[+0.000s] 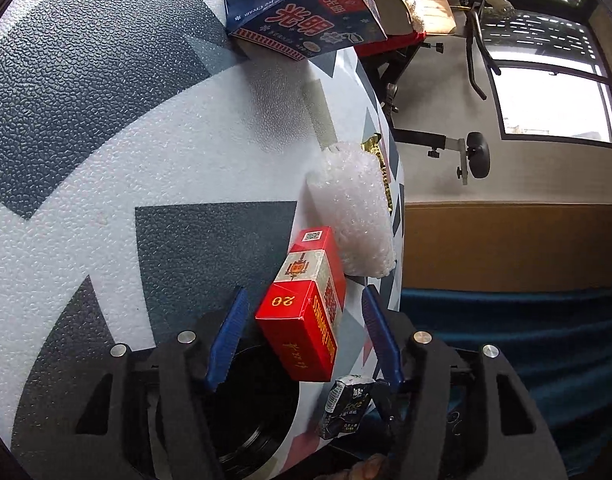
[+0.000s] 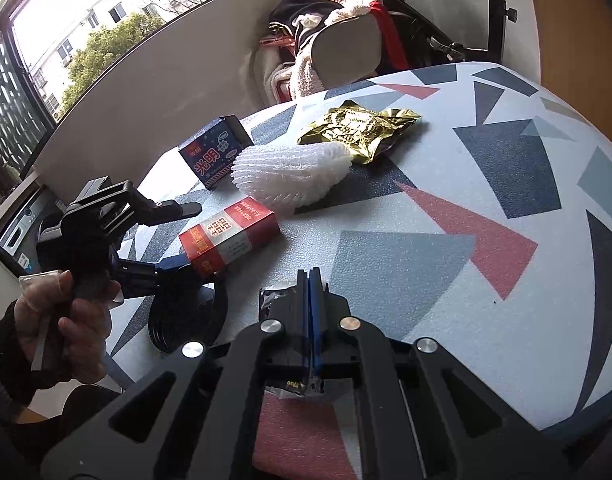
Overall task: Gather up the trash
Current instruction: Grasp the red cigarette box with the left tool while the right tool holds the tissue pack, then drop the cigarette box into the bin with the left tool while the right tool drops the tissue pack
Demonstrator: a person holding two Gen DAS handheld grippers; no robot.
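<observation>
Noted at far left a hand (image 2: 65,312) gripping the left claw (image 1: 306,296). Found that claw spread, pads either side of the red pack (image 1: 306,312) with a gap on both sides; not yet gripped. Found the pack lying flat on the table (image 2: 486,320), near the left edge.

Observed just below the pack a black round thing (image 2: 189,316) at the table edge; cannot tell whether meant as a bin.

Recorded behind the pack a blue box (image 2: 215,152), untouched. Recorded right of it a white foam net (image 2: 289,176), just beside the pack, untouched.

Found at centre the right claw (image 2: 312,320) pressed together, seemingly pinching a crumpled black packet (image 2: 273,296) low over the near table edge; judged as held but not yet disposed of.

Recorded at far right a gold wrapper (image 2: 358,132), touching the net, untouched.

Judged early in the task: one piece in hand, one about to be taken, three left lying. Seen no bag or bin with collected trash.
</observation>
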